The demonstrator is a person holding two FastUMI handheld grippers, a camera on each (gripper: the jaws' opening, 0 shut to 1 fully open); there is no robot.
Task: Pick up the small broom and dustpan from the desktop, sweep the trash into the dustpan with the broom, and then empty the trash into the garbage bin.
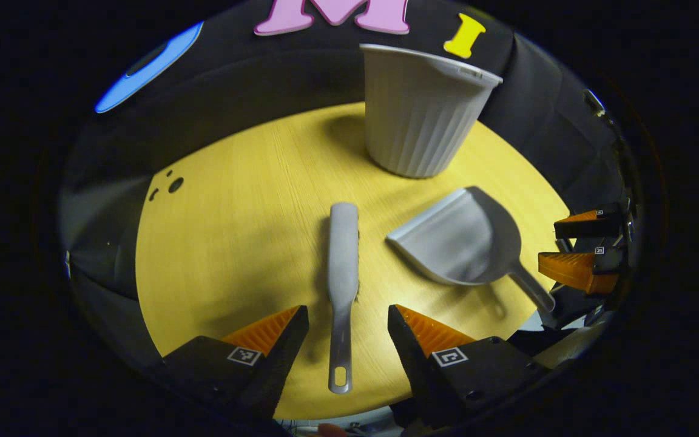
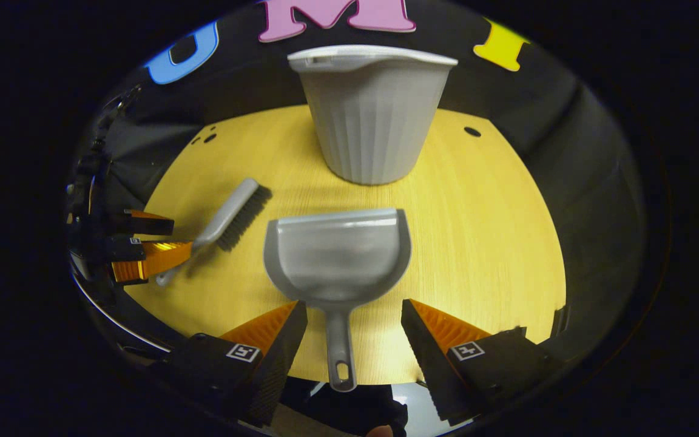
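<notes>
Spread wide, the left gripper [image 1: 348, 325] straddles the thin handle of the small broom [image 1: 343, 270], its fingers apart from the handle on either side and nothing yet pinched; in the right gripper view the right gripper [image 2: 354, 321] is likewise open around the handle of the dustpan [image 2: 337, 258], neither finger touching it. Both tools lie flat on the round yellow desktop [image 1: 234, 243]; the broom rests on its side, bristles turned toward the dustpan, the two near each other but apart. Beyond them stands the ribbed grey garbage bin [image 2: 372, 118], upright at the far side of the desktop, just behind the dustpan's open mouth. A few small dark specks [image 1: 170, 182] sit near the far left rim; whether they are trash or holes in the wood cannot be told. The step in hand appears to be the pick-up, barely begun; the next move would call for each gripper to close squarely on its handle, then lift without dragging either tool.
</notes>
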